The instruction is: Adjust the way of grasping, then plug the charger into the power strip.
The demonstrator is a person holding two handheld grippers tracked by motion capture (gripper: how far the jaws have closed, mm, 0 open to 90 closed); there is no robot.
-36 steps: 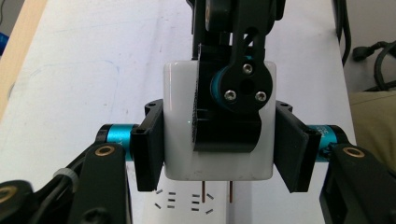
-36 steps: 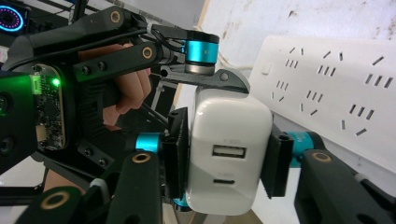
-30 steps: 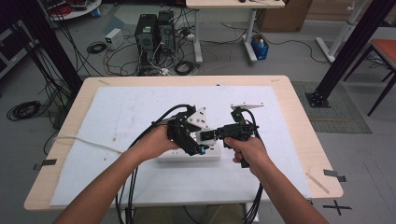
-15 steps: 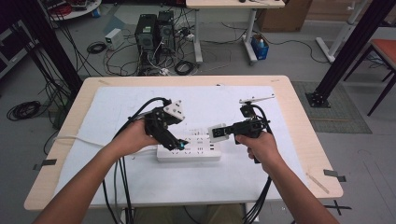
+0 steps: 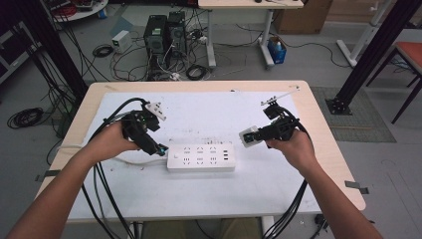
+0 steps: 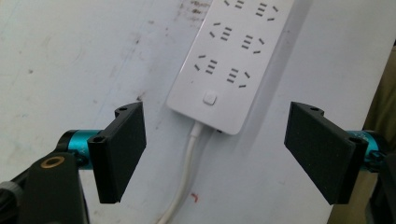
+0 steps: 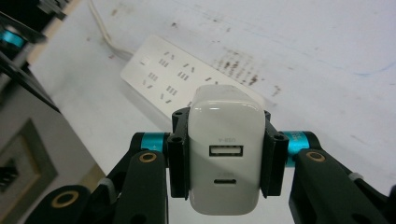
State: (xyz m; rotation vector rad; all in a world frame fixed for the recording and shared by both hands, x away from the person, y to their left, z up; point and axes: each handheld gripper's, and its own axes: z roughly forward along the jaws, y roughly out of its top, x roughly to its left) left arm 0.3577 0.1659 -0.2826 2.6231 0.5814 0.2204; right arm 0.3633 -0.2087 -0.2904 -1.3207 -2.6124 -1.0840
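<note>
Step in hand, as judged from the scene: carry the unplugged USB charger [image 7: 223,156] clear of the power strip [image 5: 200,158].

1. Right gripper [image 5: 250,136]: it is clenched on the white charger, one black jaw on each side face. In the right gripper view the USB-A port and the smaller port under it face the camera. Keep that grip square; the housing is smooth and glossy and will probably slide if you let the jaws slacken.
2. The charger hangs above the table [image 5: 318,107], at about 2 o'clock from the strip in the high view and well apart from it. Hold it level while you move it, and choose a bare patch of the white table cover before lowering.
3. Left gripper [image 5: 157,148]: released. Its jaws have just been opening and nothing is between them. In the left gripper view the pads [image 6: 122,151] stand wide on either side of the strip's switch end [image 6: 210,99], above it and not touching.
4. The strip lies flat near the table centre with all visible sockets empty. Its white cord [image 6: 187,175] leaves the switch end at 9 o'clock.

Obstructions: each gripper's own cable bundle trails over the near table edge; keep the bundles off the cord. A small metal bracket [image 5: 281,95] lies at 1 o'clock near the far edge.
</note>
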